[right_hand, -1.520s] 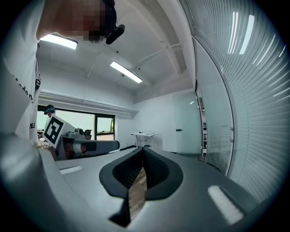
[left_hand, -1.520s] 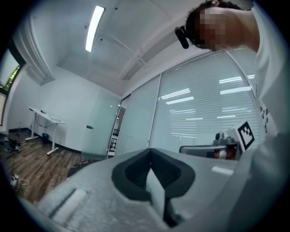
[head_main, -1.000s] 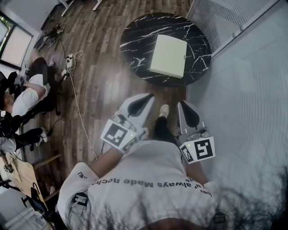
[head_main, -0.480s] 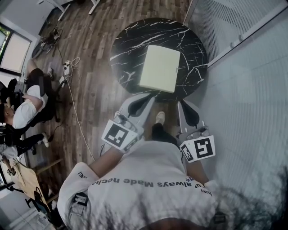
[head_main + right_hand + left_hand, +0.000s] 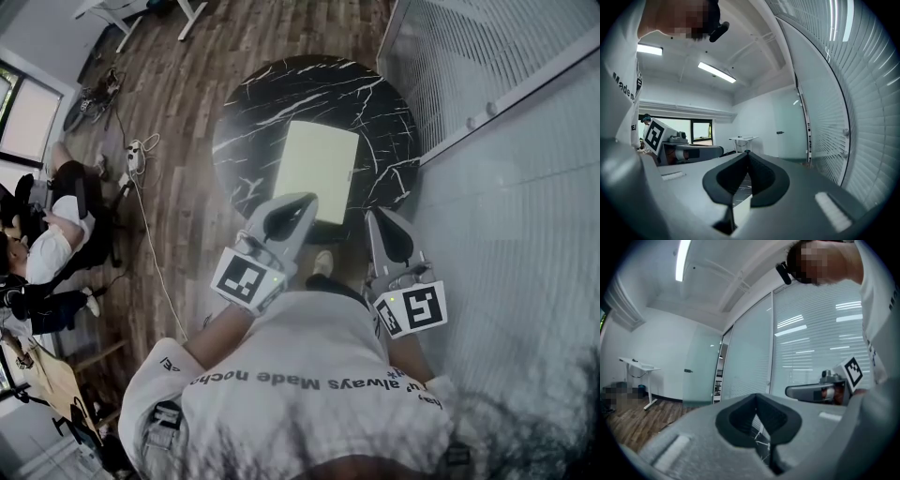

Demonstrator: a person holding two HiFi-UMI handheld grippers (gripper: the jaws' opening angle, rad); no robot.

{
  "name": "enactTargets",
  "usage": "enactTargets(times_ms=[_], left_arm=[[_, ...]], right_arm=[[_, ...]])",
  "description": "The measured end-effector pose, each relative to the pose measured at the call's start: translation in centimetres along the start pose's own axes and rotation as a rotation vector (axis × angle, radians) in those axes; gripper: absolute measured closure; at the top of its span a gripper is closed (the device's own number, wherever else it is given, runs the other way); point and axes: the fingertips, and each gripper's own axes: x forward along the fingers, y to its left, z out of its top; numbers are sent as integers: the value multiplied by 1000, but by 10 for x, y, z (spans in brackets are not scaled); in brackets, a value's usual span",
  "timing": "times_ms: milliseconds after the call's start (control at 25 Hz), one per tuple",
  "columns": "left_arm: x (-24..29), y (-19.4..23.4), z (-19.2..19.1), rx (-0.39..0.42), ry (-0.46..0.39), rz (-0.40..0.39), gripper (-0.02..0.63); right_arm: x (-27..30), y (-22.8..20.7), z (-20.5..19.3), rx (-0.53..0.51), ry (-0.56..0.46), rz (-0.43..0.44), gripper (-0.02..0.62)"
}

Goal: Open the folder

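– Shirt [image 5: 309,375] cloth hides both hands at the very bottom. What about the grippers?
– The left gripper [image 5: 305,200] is closed, its jaws pressed tip to tip with nothing held. The right gripper [image 5: 380,215] is closed and empty too. Both are smooth grey plastic with black pads, and each carries a cube with square marks. A shoe [image 5: 322,262] peeks out between them.
– Where is the folder?
– The folder [image 5: 319,169] lies closed and flat on the round worktop [image 5: 248,141], just past the gripper tips. It is a plain, pale yellow-green rectangle. The left gripper covers its near left corner, so I cannot tell if they touch.
– And the worktop?
– Black shiny stone with white cracks. Its near edge is hidden behind the grippers. Bare top runs all around the folder.
– Further out?
– Brown wood floor [image 5: 187,216] lies on the left, with a white cable [image 5: 155,239] and a sitting person [image 5: 56,234] far off. A glass wall [image 5: 506,216] stands close on the right.
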Motion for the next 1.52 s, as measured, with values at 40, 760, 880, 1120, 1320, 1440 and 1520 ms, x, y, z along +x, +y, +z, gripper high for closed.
enactTargets(times_ms=[40,760,880,1120,1320,1440,1520], left_arm=[[7,2,0,1,4,3,603],[25,62,-44,-6,136,52,603],[26,72,-67,-2,183,33,604],[33,97,-134,12,278,17,603],[47,108,-198,33,343,11,603],[51,109,-226,60,383,-1,603],[54,109,-246,78,418,-8,604]], right_arm=[[3,-7,2,0,1,5,594],[61,-29,-33,61,75,-5,594],[66,-33,-53,80,107,-42,594],[70,-51,-107,110,169,-100,592],[73,-72,-161,125,208,-127,574],[70,-77,-189,156,235,-138,568],[69,-80,-206,178,249,-138,555]])
